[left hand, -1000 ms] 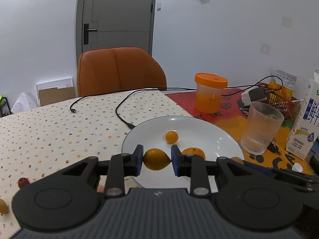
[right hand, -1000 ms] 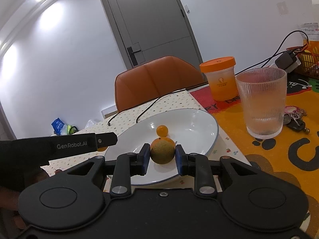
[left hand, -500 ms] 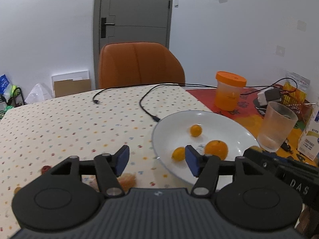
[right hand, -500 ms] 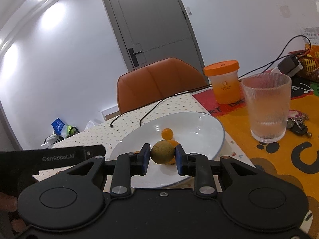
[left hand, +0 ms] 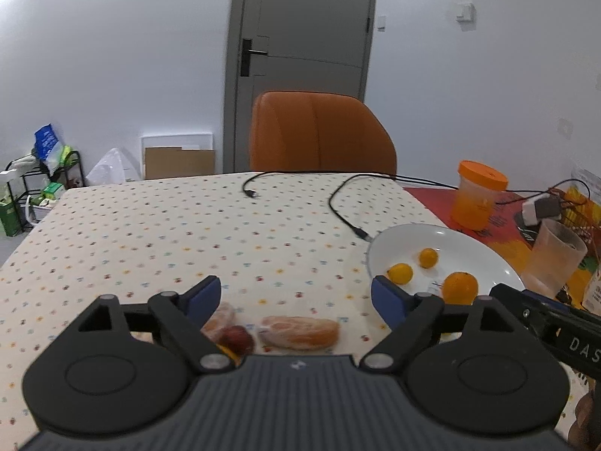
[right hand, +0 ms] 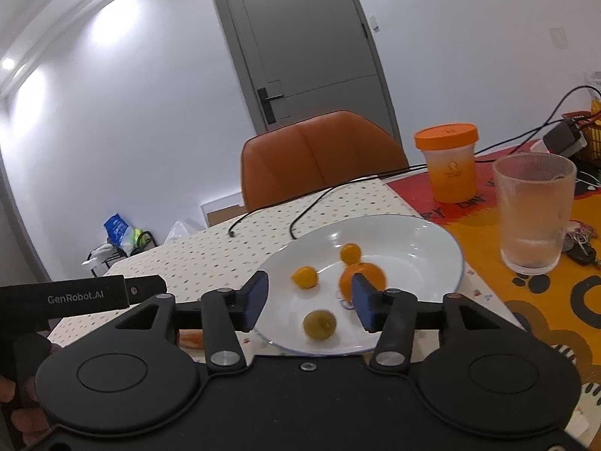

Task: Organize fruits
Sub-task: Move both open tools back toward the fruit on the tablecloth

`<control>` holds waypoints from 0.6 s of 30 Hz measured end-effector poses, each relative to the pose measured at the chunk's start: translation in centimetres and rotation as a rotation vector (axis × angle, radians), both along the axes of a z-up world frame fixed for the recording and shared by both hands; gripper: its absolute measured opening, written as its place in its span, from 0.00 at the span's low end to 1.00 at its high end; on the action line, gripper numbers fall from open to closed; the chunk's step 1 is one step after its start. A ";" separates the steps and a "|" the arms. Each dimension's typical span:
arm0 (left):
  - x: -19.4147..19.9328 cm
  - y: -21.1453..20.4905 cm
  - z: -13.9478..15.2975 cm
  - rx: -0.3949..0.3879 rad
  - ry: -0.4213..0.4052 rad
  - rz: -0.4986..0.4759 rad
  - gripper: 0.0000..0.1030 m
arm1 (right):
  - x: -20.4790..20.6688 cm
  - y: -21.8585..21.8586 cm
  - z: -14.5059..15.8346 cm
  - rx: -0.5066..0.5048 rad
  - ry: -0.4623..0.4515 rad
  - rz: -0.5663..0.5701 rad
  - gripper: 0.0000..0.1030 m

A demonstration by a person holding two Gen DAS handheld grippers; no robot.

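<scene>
Both grippers have released since half a second ago. My right gripper (right hand: 311,300) now stands open; its greenish fruit (right hand: 319,324) rests on the white plate (right hand: 432,233) beside three orange fruits. My left gripper (left hand: 296,293) stands open, empty, above peeled segments (left hand: 300,331) on the tabletop (left hand: 150,233), my probable next pick.

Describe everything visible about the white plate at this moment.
The white plate is round, shallow and glossy, looks ceramic, with a thin bluish rim. It sits flat on the dotted tablecloth, right beside the orange mat. On it lie four fruits: a small orange fruit, a yellow-orange one, a larger orange and a greenish-brown fruit. A black cable's plug lies at its far rim.
</scene>
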State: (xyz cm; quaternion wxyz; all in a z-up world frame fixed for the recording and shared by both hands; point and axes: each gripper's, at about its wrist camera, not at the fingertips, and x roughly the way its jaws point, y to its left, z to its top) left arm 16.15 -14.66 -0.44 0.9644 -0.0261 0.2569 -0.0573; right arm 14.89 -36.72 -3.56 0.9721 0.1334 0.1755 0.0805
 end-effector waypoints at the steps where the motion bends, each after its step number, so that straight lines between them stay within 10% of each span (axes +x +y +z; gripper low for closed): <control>1: -0.2 0.4 0.1 -0.002 -0.002 0.006 0.85 | -0.1 0.2 0.1 -0.002 0.000 0.004 0.52; 11: -2.3 4.2 0.3 -0.010 -0.012 0.059 0.92 | -0.9 2.9 0.7 -0.013 -0.001 0.034 0.95; 18: -3.6 7.2 0.4 -0.022 -0.019 0.117 0.92 | -1.4 4.7 1.2 -0.008 -0.008 0.068 1.00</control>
